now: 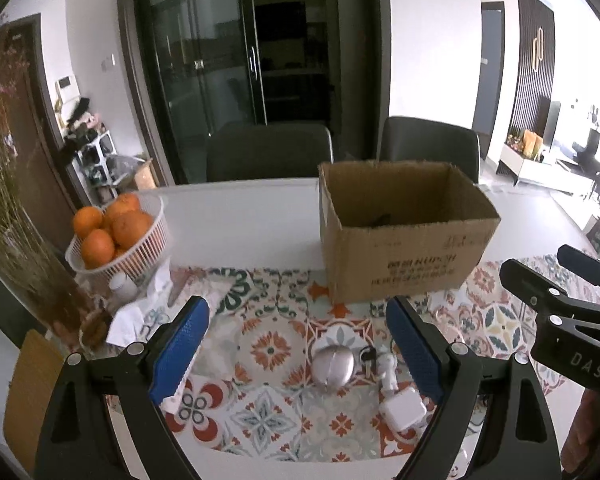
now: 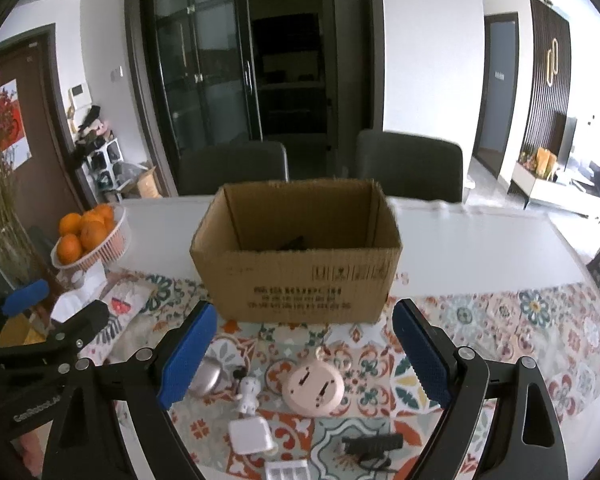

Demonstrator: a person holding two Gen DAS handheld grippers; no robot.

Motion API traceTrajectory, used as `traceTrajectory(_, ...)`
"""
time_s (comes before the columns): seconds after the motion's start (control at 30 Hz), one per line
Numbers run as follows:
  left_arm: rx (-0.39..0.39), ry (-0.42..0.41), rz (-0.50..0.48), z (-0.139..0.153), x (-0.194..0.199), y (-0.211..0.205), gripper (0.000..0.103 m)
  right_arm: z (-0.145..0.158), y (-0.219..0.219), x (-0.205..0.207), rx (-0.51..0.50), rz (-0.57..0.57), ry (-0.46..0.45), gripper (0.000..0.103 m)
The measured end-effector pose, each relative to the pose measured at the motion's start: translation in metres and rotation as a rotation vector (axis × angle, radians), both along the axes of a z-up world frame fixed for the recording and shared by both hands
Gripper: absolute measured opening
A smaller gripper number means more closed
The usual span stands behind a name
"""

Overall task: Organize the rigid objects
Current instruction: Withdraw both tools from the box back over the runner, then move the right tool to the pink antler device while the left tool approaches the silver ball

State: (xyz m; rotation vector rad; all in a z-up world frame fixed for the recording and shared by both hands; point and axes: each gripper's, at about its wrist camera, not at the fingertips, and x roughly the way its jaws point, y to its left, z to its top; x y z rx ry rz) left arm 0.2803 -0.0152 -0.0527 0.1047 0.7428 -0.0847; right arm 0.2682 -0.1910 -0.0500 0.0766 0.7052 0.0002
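Nearest us, the left tongs point(image 1: 296, 344) stand wide apart and hold nothing; below them lie a silver round case point(image 1: 334, 366), a small white figure with keys point(image 1: 386, 368) and a white charger point(image 1: 404, 410). Our right tongs point(image 2: 304, 350) also gape empty, over a pink round gadget point(image 2: 313, 390) lying with its underside up.

These things rest on a tile-patterned cloth point(image 1: 268, 344) spread across the near part of a white table point(image 1: 244, 220). An open cardboard box point(image 2: 296, 272) stands at the cloth's far edge, with something dark inside and printed characters on its near wall that we cannot read. A white basket of oranges point(image 1: 116, 236) sits far left. Behind the table are two dark chairs point(image 2: 410, 170) and glass doors point(image 2: 204, 80).

"DAS" shows on the right tool's arm in the left view. Only the right view shows a black clip-like object point(image 2: 374, 444) and a white tray point(image 2: 286, 470).
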Motion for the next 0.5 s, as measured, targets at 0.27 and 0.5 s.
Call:
traceTrajectory(0.27,0.018,0.046,0.0,-0.024,0.0,0.001,0.091,-0.026,0.002,0.0,0.014,0.0,0.061,0.09)
traceTrajectory(0.5,0.016,0.099,-0.006,-0.046,0.002,0.002,0.091,-0.048,0.002,0.002,0.03,0.002,0.117,0.09)
